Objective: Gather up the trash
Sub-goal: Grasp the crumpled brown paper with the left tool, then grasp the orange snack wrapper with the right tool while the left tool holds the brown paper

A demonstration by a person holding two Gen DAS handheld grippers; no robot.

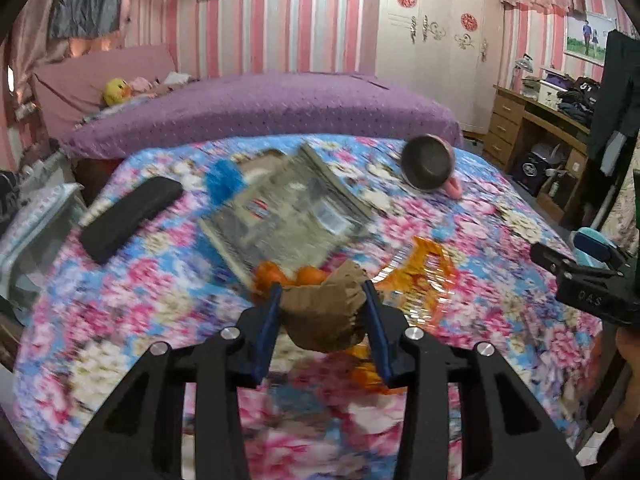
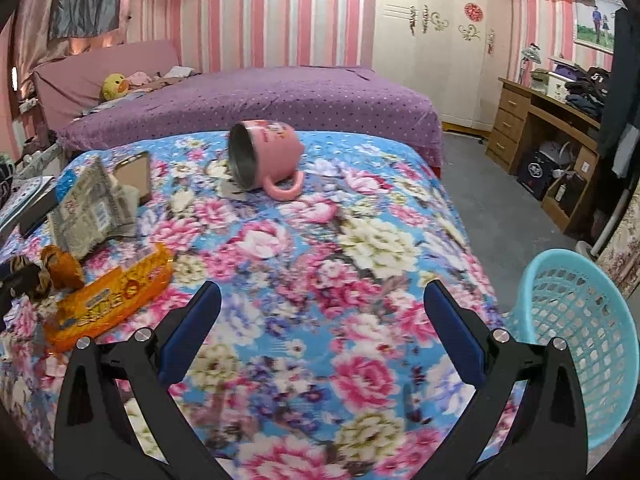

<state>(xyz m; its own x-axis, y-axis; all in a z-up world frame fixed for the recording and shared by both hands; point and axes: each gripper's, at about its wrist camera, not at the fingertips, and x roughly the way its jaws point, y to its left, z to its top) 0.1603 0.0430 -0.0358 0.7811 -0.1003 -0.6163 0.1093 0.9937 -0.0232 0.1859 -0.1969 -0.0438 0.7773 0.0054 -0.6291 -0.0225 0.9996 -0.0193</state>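
Note:
A crumpled brown paper ball [image 1: 324, 312] lies on the flowered bedspread [image 1: 500, 320], and the blue pads of my left gripper [image 1: 322, 286] press on both its sides. Just behind the ball are orange peels [image 1: 304, 276], and to its right an orange snack wrapper [image 1: 424, 280]. In the right wrist view the wrapper [image 2: 112, 296] and the peels [image 2: 62, 266] sit at the far left. My right gripper [image 2: 322, 286] hovers wide open over bare bedspread with nothing between its fingers. A light blue mesh basket [image 2: 580, 340] stands off the bed's right edge.
A folded newspaper [image 1: 288, 208], a black case [image 1: 128, 216] and a blue fluffy item [image 1: 224, 184] lie farther back. A pink mug [image 2: 264, 156] lies on its side mid-bed, with a phone [image 2: 134, 174] to its left. Behind is a purple bed [image 2: 260, 96]; a wooden desk [image 2: 532, 120] stands at right.

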